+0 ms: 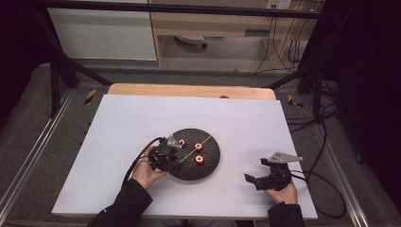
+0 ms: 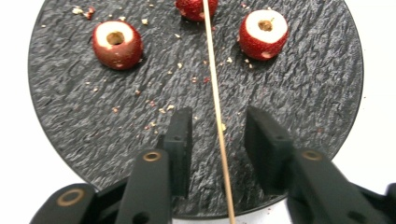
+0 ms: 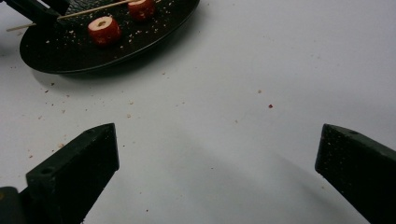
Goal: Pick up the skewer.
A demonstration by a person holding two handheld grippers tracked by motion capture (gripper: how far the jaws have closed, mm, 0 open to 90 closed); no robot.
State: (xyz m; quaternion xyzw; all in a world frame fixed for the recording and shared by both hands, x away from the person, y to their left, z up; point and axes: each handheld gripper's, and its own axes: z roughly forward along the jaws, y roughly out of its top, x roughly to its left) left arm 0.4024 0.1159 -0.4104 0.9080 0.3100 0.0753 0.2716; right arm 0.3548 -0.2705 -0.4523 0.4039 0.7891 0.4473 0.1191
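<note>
Two jaws of the left gripper (image 2: 218, 135) straddle the skewer (image 2: 215, 112) on the black plate (image 2: 70, 116), spread a little and not touching it. Three cored red fruits (image 2: 116, 44) lie farther along the plate, the middle one under the skewer. Well right, the right gripper (image 3: 217, 154) rests on the white table (image 3: 261, 70), jaws spread wide.

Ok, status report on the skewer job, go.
Left hand-held gripper over the black plate, jaws straddling the skewer, not yet pinching. Right hand-held gripper open, idle on the table. Three cored red fruit pieces nearby, none blocking.
</note>
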